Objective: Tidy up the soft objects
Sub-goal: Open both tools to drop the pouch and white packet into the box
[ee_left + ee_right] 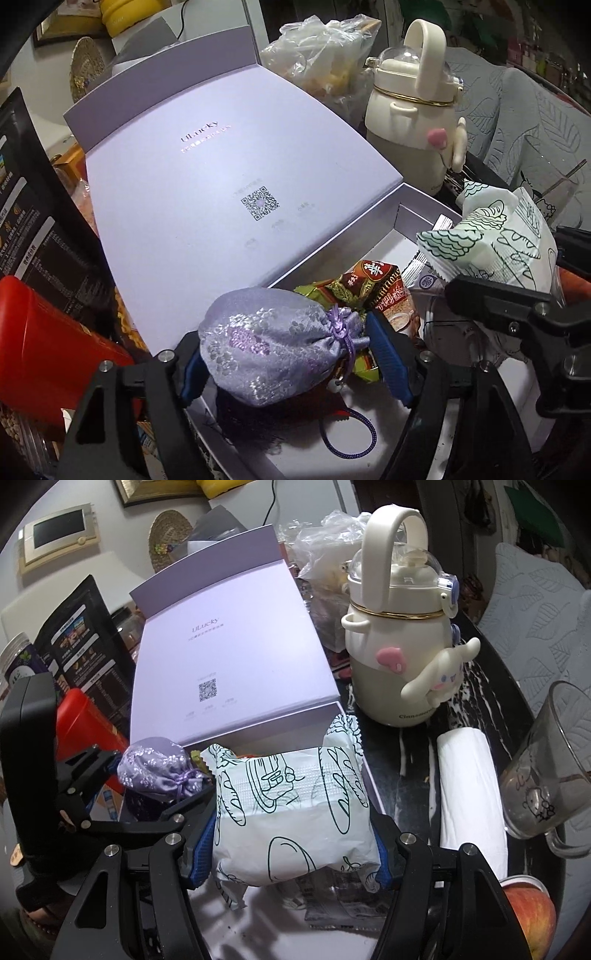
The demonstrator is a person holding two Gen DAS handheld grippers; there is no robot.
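Left gripper fingers spread around the pouch over the box; right gripper fingers clamp the tissue pack just right.

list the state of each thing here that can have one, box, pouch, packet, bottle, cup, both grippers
pale lilac cardboard box: lid open, leaning back
lilac brocade drawstring pouch: cinched shut, between the left gripper's fingers
white printed soft packet: sealed, clamped
left gripper: open, right finger clear of the pouch
right gripper: shut on the packet
cream handled bottle: upright, lid closed
clear glass cup: tipped over
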